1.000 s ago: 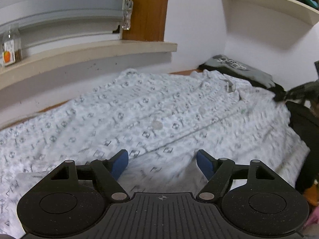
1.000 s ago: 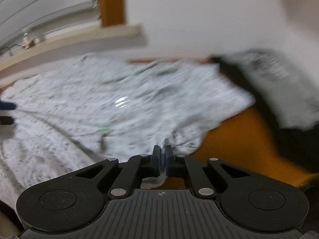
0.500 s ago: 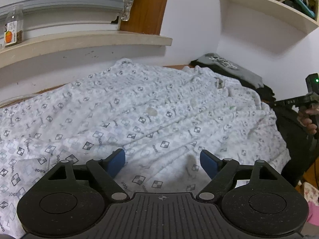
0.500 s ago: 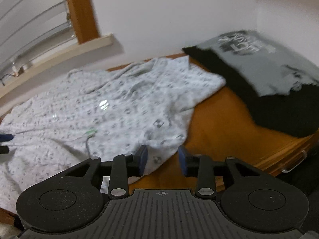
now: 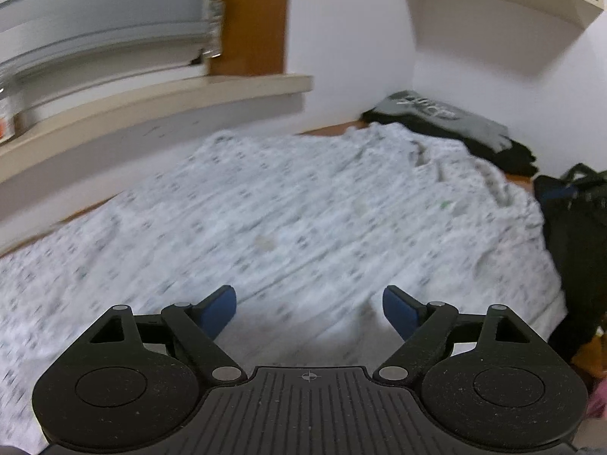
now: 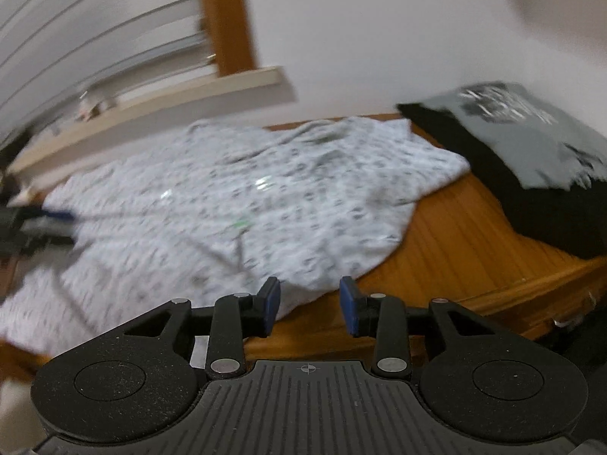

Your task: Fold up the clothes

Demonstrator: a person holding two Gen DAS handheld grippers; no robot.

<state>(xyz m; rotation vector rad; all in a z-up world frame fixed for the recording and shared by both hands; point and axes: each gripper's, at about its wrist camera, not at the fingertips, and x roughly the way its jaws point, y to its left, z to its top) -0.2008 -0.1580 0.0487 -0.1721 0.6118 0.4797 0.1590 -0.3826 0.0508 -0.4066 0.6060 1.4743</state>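
Observation:
A white patterned shirt (image 5: 303, 208) lies spread flat on a wooden table; it also shows in the right wrist view (image 6: 246, 204). My left gripper (image 5: 309, 309) is open and empty, low over the shirt's near part. My right gripper (image 6: 309, 305) is open and empty, just above the shirt's right front edge where cloth meets bare wood. The left gripper appears blurred at the left edge of the right wrist view (image 6: 34, 223). Both views are motion-blurred.
A folded grey and black t-shirt pile (image 6: 531, 151) lies at the table's back right corner, also in the left wrist view (image 5: 447, 121). A window sill (image 5: 151, 102) runs along the back. A dark bag (image 5: 576, 227) stands to the right. The wooden table (image 6: 455, 250) ends near the right gripper.
My right gripper opened, letting go of the shirt's edge, and has drawn back a little. The left gripper stayed open and shifted slightly over the shirt.

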